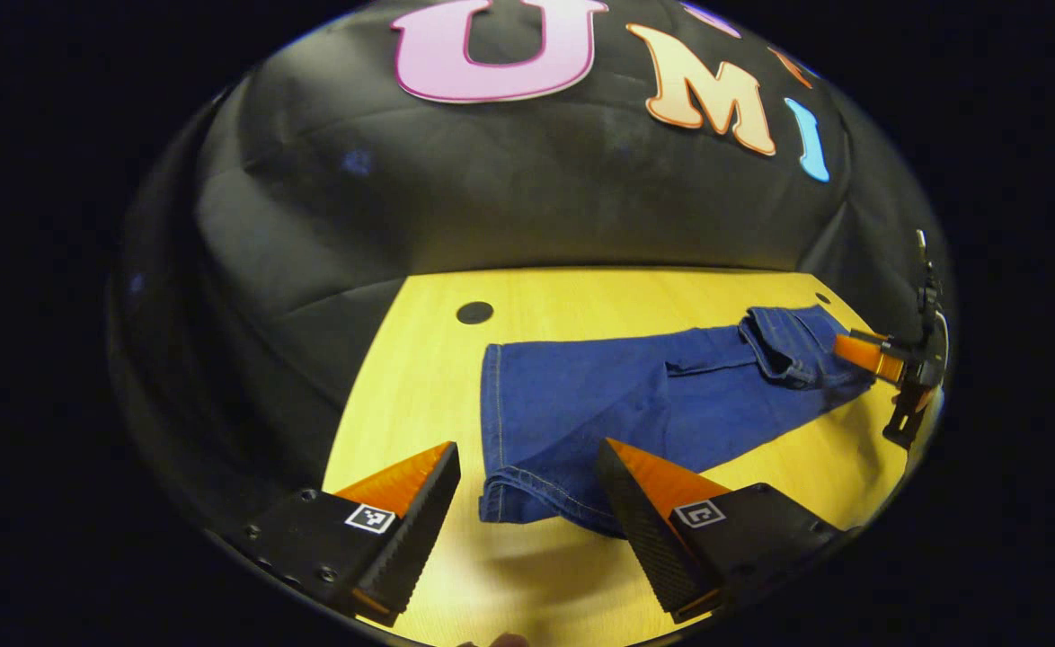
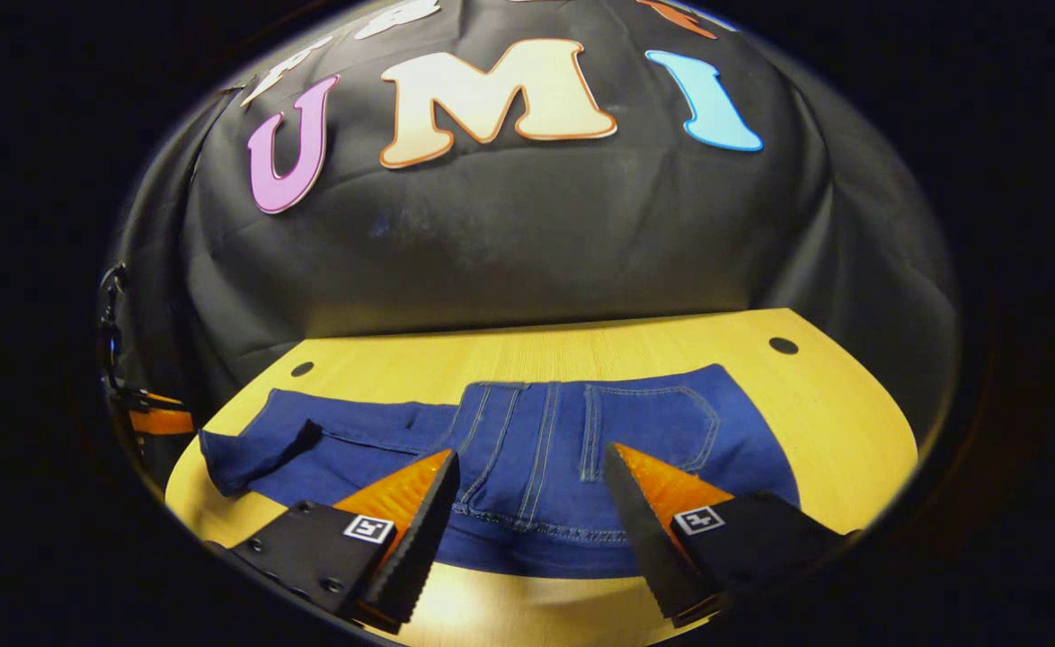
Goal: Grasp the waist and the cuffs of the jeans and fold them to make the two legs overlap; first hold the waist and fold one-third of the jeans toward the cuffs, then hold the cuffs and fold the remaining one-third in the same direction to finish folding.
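Jeans (image 1: pixel 635 395) flat on wooden table (image 1: pixel 420 359); left gripper (image 1: pixel 527 467) spread wide over cuffs at 6 o'clock, right gripper (image 2: pixel 532 476) likewise released above waist.

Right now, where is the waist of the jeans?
In the right gripper view, the waist lies at the table's near edge, between the open right tool's fingers.

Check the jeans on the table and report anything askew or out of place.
One cuff of the jeans is flipped back on itself at the leg end in the right gripper view, instead of lying flat on the table. Both the left gripper and right gripper are open above the denim.
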`<action>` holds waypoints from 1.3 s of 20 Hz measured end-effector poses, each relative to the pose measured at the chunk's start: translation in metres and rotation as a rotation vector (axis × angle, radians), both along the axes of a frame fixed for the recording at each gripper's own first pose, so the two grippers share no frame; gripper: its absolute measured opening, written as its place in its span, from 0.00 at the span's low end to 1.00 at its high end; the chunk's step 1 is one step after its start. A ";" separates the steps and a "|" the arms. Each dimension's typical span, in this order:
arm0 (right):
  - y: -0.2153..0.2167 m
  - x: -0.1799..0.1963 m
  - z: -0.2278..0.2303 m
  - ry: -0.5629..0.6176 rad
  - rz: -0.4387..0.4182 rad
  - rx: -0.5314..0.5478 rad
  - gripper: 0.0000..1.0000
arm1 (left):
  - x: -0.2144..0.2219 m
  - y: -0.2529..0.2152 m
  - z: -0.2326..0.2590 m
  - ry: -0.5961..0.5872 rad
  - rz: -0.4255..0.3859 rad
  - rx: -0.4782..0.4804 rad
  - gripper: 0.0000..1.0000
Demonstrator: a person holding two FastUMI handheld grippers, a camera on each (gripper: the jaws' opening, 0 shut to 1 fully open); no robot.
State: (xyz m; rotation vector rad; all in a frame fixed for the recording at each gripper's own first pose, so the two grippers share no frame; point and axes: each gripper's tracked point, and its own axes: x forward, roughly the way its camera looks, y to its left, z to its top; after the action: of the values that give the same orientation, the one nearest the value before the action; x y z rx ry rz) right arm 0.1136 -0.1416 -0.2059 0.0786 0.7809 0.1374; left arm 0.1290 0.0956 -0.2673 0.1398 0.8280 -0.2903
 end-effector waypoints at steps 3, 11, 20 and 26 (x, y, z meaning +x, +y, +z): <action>-0.009 -0.005 0.015 -0.009 -0.013 -0.018 0.96 | 0.010 0.003 -0.037 0.076 -0.059 0.011 0.96; -0.021 -0.022 0.010 0.035 -0.024 -0.068 0.96 | 0.010 -0.001 -0.084 0.205 -0.128 0.001 0.98; -0.021 -0.021 0.021 0.037 -0.015 -0.034 0.96 | -0.002 -0.030 -0.083 0.265 -0.017 -0.128 0.02; -0.051 -0.010 0.057 -0.017 -0.002 -0.004 0.96 | 0.009 -0.080 -0.011 0.196 0.074 -0.338 0.00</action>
State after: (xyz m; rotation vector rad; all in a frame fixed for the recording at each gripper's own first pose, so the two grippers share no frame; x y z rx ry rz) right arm 0.1034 -0.1922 -0.1487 0.0745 0.7640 0.1341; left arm 0.1384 0.0155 -0.2788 -0.2387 0.9633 -0.3743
